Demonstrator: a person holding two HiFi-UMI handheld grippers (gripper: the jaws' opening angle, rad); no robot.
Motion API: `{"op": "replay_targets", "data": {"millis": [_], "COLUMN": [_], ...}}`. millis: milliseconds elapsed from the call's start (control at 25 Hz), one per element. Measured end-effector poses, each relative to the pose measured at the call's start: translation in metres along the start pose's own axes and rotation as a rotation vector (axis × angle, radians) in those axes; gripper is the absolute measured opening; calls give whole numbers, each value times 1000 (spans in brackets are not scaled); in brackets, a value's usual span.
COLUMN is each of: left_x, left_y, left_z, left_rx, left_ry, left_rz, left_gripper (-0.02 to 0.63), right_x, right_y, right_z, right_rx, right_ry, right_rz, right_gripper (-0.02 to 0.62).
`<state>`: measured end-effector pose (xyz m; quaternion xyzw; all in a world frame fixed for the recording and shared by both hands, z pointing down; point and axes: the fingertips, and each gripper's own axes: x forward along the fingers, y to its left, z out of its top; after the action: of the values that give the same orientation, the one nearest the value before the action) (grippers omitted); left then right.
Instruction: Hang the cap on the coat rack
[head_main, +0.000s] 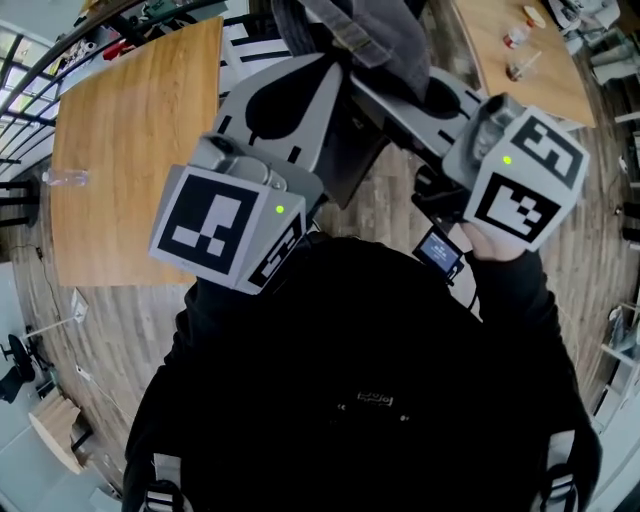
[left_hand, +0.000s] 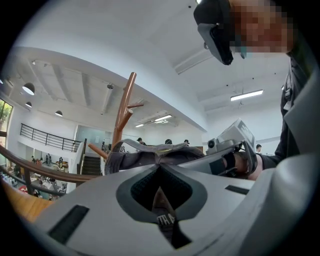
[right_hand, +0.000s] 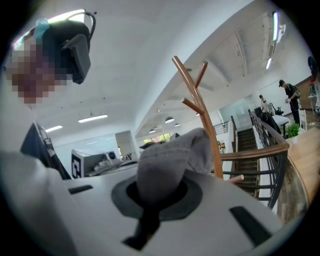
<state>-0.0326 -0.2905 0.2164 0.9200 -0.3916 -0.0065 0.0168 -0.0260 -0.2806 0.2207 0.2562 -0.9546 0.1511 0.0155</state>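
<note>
A grey cap (head_main: 350, 35) is held up between both grippers, in front of the person. My left gripper (head_main: 335, 62) is shut on one side of it; in the left gripper view the cap (left_hand: 150, 156) stretches across just past the jaw tips (left_hand: 160, 164). My right gripper (head_main: 365, 88) is shut on the other side, where bunched grey fabric (right_hand: 172, 155) bulges out of its jaws (right_hand: 162, 187). The brown wooden coat rack (left_hand: 123, 107) stands upright behind the cap, its pegs (right_hand: 192, 105) branching upward, apart from the cap.
Wooden tables stand on the left (head_main: 135, 150) and upper right (head_main: 520, 60), with a clear bottle (head_main: 68, 178) on the left one. A curved railing and stairs (right_hand: 255, 150) lie behind the rack. People (right_hand: 289, 97) stand far off.
</note>
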Motion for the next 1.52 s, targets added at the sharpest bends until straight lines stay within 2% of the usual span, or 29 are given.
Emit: {"op": "replay_targets", "data": {"millis": [160,480,760,1200,1520], "left_x": [6,14,19,22,17], "left_y": [27,50,41,25,22], "left_z": [5,26,19,58,79], "left_rx": [-22,-8,17,72,102], "left_ry": [-14,-40,-18,-74,-113], "left_rz": [-30,-70,-67,-40,-32], "left_gripper": [3,3,3,3,2], "right_x": [22,40,30,11,7], "right_y": [-11,-18,-25,-16,-5], "right_z": [10,34,30,66,86], "right_rx": [0,-21,9,-11,-34], "right_ry": [-15,-31,-65,-125,-181], "right_rz": [-72,-86,-60,8,17], "right_gripper": [5,5,5,5,5]}}
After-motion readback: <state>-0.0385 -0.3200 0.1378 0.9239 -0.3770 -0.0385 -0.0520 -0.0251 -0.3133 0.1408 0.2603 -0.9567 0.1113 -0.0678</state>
